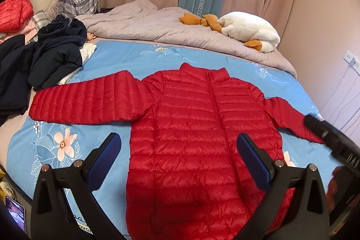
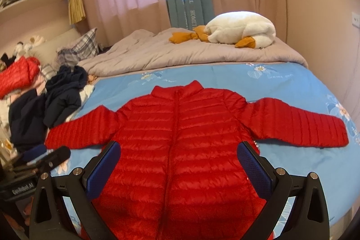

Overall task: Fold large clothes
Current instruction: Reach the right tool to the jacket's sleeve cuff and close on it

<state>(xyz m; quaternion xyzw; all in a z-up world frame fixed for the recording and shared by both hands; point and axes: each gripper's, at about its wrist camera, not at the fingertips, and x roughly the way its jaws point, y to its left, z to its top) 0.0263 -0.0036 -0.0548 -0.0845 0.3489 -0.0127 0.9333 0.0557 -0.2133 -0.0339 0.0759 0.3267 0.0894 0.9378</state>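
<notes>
A red quilted puffer jacket (image 1: 193,127) (image 2: 180,141) lies flat, front up and zipped, on the blue floral bedsheet (image 1: 126,55) (image 2: 281,87), both sleeves spread sideways. My left gripper (image 1: 178,143) hovers open above the jacket's lower body, its blue pads (image 1: 105,161) wide apart and empty. My right gripper (image 2: 178,150) is also open and empty over the lower body. The right gripper's black body (image 1: 330,136) crosses the jacket's right sleeve in the left wrist view. The left gripper's body (image 2: 40,161) shows at the lower left of the right wrist view.
A heap of dark navy clothes (image 1: 51,53) (image 2: 49,102) lies left of the jacket, with another red jacket (image 1: 13,12) behind it. A grey duvet (image 1: 157,26) with a white plush goose (image 1: 249,30) (image 2: 240,30) covers the far bed. Curtains and a wall stand behind.
</notes>
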